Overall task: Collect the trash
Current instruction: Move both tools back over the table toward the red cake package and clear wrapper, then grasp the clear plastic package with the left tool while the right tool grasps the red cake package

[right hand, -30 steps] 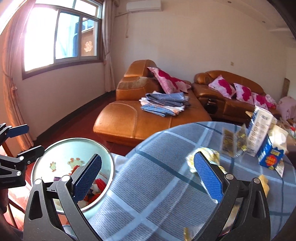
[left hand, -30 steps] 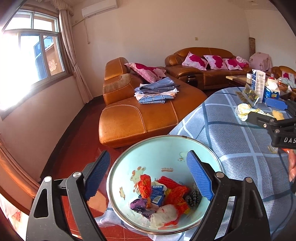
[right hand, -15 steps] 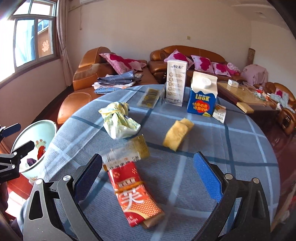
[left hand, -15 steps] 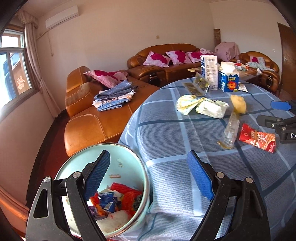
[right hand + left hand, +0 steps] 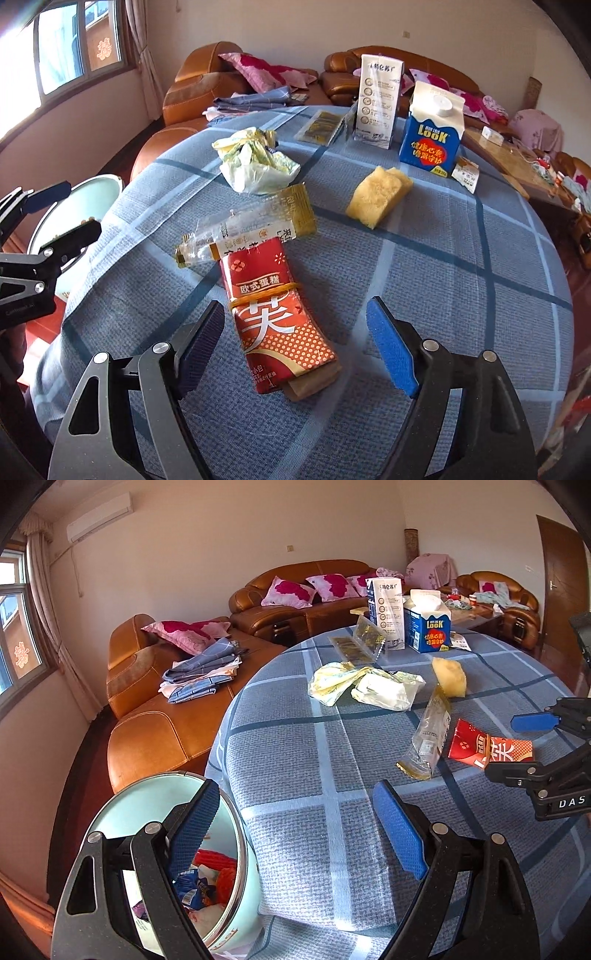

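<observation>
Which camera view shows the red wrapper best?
The right wrist view: the red wrapper lies whole between the closing right gripper, its print readable. The left wrist view shows the wrapper small, side-on, partly hidden by that gripper.

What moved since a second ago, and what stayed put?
Both grippers swung away from the trash bowl toward the table's litter. The right gripper now straddles the red snack wrapper, closing but not yet touching it. The left gripper stays open and empty. Everything on the table lies unmoved.

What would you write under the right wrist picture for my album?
Right gripper closing its jaws around a red snack packet on the checked tablecloth.
</observation>
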Demonstrator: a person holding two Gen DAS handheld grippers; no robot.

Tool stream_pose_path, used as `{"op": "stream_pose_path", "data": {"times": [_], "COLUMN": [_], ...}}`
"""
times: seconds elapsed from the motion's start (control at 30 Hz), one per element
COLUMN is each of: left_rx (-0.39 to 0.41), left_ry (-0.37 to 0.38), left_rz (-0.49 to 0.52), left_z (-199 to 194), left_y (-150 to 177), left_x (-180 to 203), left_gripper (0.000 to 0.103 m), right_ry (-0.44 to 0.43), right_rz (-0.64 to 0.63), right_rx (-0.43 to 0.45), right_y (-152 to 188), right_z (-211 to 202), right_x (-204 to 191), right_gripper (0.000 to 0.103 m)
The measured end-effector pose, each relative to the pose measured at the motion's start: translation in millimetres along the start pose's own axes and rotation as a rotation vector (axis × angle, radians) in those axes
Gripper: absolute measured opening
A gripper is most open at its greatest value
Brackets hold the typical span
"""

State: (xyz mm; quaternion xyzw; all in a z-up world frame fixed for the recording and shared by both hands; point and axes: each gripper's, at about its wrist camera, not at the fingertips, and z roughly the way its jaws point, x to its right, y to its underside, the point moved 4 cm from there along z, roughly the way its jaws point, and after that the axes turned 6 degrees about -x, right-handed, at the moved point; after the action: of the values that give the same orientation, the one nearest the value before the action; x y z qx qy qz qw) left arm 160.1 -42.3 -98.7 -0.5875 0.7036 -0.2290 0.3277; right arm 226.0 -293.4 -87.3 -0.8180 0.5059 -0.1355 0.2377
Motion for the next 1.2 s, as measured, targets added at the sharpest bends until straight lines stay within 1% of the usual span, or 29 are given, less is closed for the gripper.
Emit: {"op": "stream_pose_path", "data": {"times": [0.07,0.1,0.13,0.23,0.3,0.47,0.57,0.63,0.7,0.77,0.9,1.0,1.03,1.1,1.13,1.17,1.2], "left_rx": [-0.001,-0.002,-0.002,0.001,0.002,-0.004,-0.01,-0.018,-0.035,-0.067,-0.119,-0.141,-0.152,-0.178,-0.188,-0.186,-0.19], "left_ry": [0.006,0.012,0.017,0.037,0.055,0.099,0.113,0.114,0.094,0.107,0.144,0.143,0.149,0.174,0.186,0.204,0.24], "left_rz": [0.0,0.0,0.001,0.007,0.014,0.044,0.079,0.109,0.129,0.139,0.17,0.181,0.179,0.19,0.194,0.19,0.186], "left_z": [0,1,1,0,0,5,10,16,26,36,48,55,58,63,65,65,64], "left_y": [-1,-1,-2,-6,-9,-22,-31,-36,-41,-43,-44,-42,-41,-37,-35,-34,-33], "left_x": [0,1,2,8,13,34,50,62,71,79,91,96,97,100,102,103,104], "left_gripper": [0.084,0.084,0.084,0.084,0.084,0.084,0.084,0.084,0.083,0.083,0.082,0.079,0.077,0.061,0.059,0.052,0.037], "right_ry": [-0.006,-0.023,-0.033,-0.047,-0.053,-0.042,0.03,0.075,0.097,0.117,0.124,0.119,0.116,0.112,0.11,0.109,0.109], "right_rz": [-0.02,-0.031,-0.03,-0.018,0.007,0.086,0.094,0.101,0.133,0.156,0.161,0.163,0.165,0.165,0.166,0.168,0.168], "right_rx": [-0.035,-0.056,-0.049,-0.034,-0.001,0.076,0.109,0.109,0.11,0.12,0.131,0.13,0.13,0.13,0.128,0.127,0.128], "right_y": [2,3,4,6,7,8,11,11,10,7,2,0,0,1,1,2,3], "right_z": [5,8,8,5,-3,-26,-33,-33,-31,-31,-30,-26,-26,-25,-25,-25,-25], "right_x": [-3,-6,-8,-8,-4,17,30,39,50,59,63,63,63,63,63,63,63], "right_gripper": [0.066,0.054,0.049,0.046,0.044,0.044,0.044,0.044,0.044,0.044,0.044,0.044,0.044,0.044,0.044,0.044,0.044]}}
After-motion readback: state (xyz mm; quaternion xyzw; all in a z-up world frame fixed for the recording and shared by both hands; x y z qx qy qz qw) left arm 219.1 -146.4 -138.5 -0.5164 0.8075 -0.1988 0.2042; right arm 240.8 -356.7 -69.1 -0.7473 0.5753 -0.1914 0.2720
